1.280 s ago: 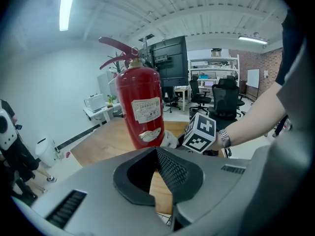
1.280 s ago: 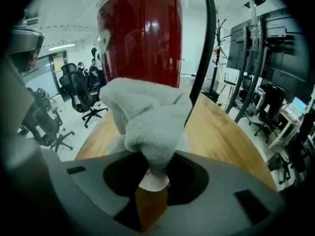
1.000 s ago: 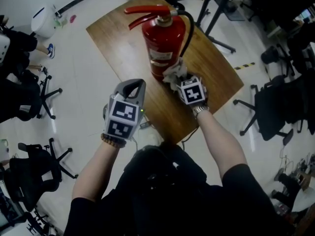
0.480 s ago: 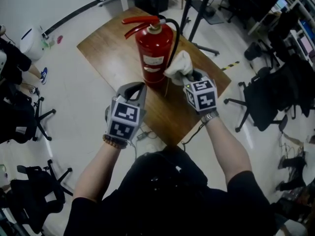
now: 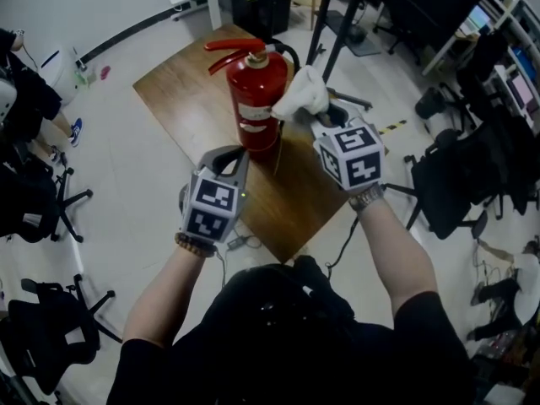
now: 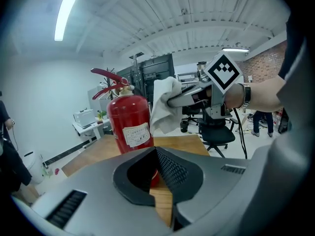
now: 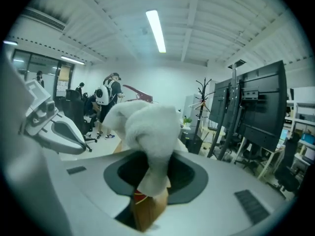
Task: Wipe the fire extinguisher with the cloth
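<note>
A red fire extinguisher (image 5: 256,99) stands upright on a wooden table (image 5: 181,91), its red handle and black hose at the top. My right gripper (image 5: 317,121) is shut on a bunched white cloth (image 5: 301,93), held up beside the cylinder's upper right side. Whether the cloth touches the cylinder I cannot tell. The cloth (image 7: 147,127) fills the right gripper view. My left gripper (image 5: 226,153) hovers over the table's near edge in front of the extinguisher, jaws closed with nothing in them. Its view shows the extinguisher (image 6: 129,127), the cloth (image 6: 163,109) and the right gripper (image 6: 184,96).
Black office chairs (image 5: 447,184) stand right of the table, and more chairs (image 5: 42,201) stand at the left. A black stand's pole (image 5: 333,32) rises behind the table. A cable (image 5: 236,243) lies on the floor below the table's near corner.
My right gripper has lifted the cloth from the extinguisher's base up to beside its upper body. The left gripper has barely moved.
</note>
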### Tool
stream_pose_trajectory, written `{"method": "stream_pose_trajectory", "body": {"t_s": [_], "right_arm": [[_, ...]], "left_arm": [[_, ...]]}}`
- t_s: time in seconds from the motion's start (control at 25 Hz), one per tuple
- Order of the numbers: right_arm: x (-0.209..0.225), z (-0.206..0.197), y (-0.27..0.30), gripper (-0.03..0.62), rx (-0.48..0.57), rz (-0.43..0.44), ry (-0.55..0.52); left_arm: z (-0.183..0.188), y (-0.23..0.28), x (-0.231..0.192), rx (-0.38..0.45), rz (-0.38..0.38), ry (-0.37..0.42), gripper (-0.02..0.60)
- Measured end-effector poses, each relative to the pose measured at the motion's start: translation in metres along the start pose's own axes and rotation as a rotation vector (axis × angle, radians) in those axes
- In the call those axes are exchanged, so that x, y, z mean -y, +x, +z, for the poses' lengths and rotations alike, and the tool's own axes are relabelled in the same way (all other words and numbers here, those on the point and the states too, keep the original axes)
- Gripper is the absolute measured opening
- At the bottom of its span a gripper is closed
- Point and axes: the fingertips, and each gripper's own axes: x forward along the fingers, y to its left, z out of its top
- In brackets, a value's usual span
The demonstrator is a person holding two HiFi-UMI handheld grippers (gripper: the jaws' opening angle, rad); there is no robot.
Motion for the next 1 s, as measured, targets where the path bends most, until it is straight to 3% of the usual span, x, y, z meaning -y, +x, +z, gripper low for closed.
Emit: {"method": "stream_pose_trajectory", "body": {"t_s": [0.56,1.0], "right_arm": [[0.020,0.083,0.027,0.118,0.135,0.241,-0.163],[0.018,0.089,0.057,0.118,0.131,0.403,-0.249]], "left_arm": [[0.031,0.020,0.002,-0.016,0.236,-0.095,-0.002],[0.027,0.023,0.005,-0.040,0.404,-0.195,-0.002]]}}
